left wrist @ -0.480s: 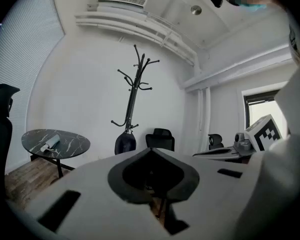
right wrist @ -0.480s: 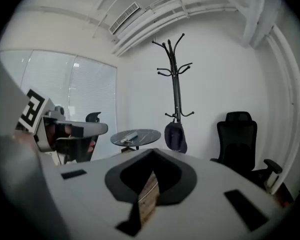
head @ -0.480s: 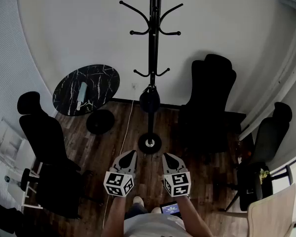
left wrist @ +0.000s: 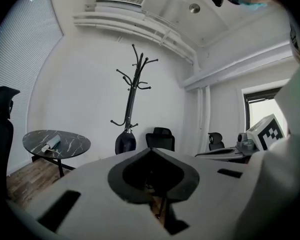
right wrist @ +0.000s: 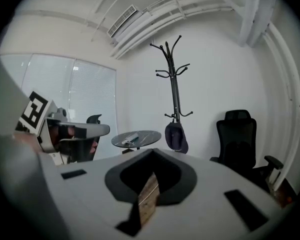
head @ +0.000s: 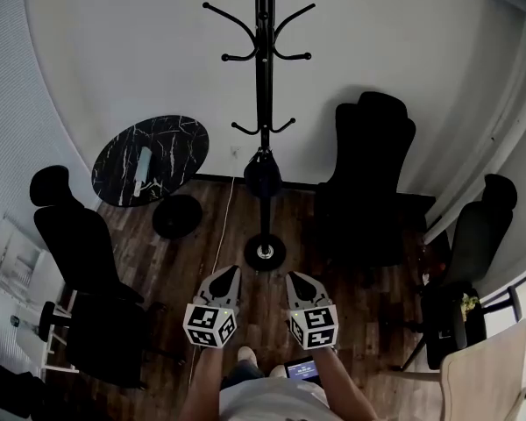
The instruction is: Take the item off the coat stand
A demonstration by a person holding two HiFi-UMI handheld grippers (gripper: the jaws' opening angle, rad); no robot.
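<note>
The black coat stand (head: pixel 263 103) rises in front of the white wall, its round base (head: pixel 265 253) on the wood floor. A dark rounded item (head: pixel 261 175), shaped like a cap, hangs from one of its low hooks. Both grippers are held low and close to the person's body, well short of the stand. My left gripper (head: pixel 231 274) and my right gripper (head: pixel 294 278) sit side by side, jaws shut with nothing between them. The left gripper view has the stand (left wrist: pixel 133 94) and the item (left wrist: pixel 125 143) far beyond the jaw tips (left wrist: pixel 151 151). From the right gripper (right wrist: pixel 151 153) the item (right wrist: pixel 176 136) also looks distant.
A round black marble table (head: pixel 151 158) with a pale object (head: pixel 145 167) on it stands left of the stand. Black office chairs sit at right (head: pixel 373 174), far left (head: pixel 74 235) and far right (head: pixel 478 235). A white cable (head: pixel 223 226) runs across the floor.
The head view has shifted a little, so the coat stand sits slightly further left in the picture. Both grippers keep their place and stay shut.
</note>
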